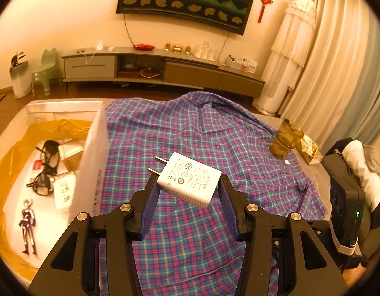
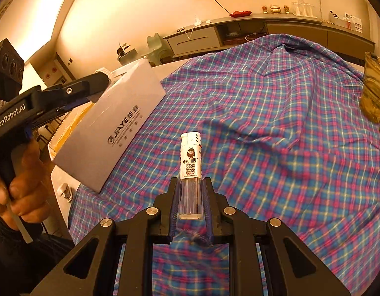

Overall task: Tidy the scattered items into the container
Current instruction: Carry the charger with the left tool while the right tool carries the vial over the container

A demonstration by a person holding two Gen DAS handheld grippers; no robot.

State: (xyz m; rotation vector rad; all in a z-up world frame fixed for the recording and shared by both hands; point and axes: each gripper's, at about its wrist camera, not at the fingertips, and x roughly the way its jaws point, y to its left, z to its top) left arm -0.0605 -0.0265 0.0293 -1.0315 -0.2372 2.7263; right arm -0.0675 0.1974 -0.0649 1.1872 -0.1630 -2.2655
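Note:
My left gripper is shut on a white plug charger and holds it above the plaid cloth, just right of the white box. The box has a yellow lining and holds black glasses, small cartons and a toy figure. My right gripper is shut on a white lighter, which stands upright above the cloth. The box and the left gripper also show at the left of the right wrist view.
A plaid shirt covers the table. An amber glass cup and a gold packet stand at its far right; the cup also shows in the right wrist view. A TV cabinet lines the far wall.

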